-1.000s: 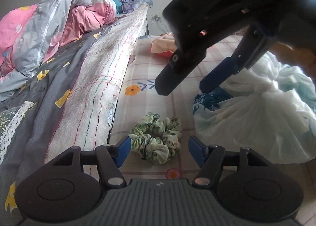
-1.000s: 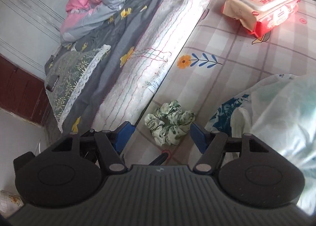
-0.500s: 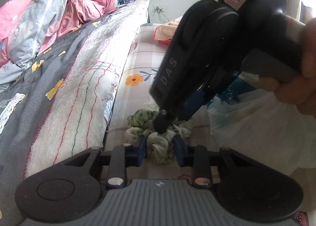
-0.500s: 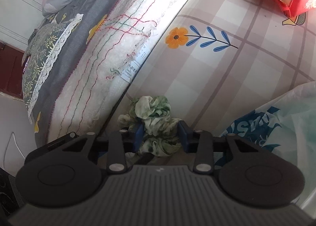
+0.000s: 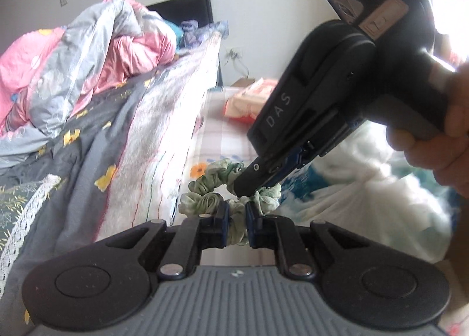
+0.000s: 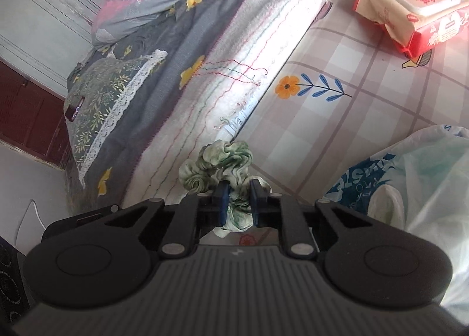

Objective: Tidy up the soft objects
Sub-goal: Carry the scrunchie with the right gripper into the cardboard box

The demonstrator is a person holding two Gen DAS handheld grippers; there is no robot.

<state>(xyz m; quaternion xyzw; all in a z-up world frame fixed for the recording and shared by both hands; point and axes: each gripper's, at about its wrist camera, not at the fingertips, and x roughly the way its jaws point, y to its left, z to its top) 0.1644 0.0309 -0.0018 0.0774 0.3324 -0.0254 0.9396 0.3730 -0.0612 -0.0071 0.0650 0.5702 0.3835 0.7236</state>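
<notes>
A green-and-white fabric scrunchie (image 5: 205, 199) (image 6: 222, 160) hangs lifted above the checked floral cloth (image 6: 366, 107), held from two sides. My left gripper (image 5: 236, 214) is shut on its near fold. My right gripper (image 6: 238, 199) is shut on another fold; in the left wrist view the right gripper (image 5: 249, 186) comes in from the upper right, with a person's hand (image 5: 439, 142) on its handle. Part of the scrunchie is hidden behind the blue pads.
A bed edge with a grey floral sheet (image 6: 164, 51) and a pink-grey duvet (image 5: 88, 60) runs along the left. A red-and-white wet-wipes pack (image 6: 410, 16) lies at the far right. A white plastic bag (image 6: 419, 177) sits to the right.
Both grippers went from open around the scrunchie lying on the cloth to shut on it. The scrunchie has been raised off the cloth, and the right gripper moved in close to the left one.
</notes>
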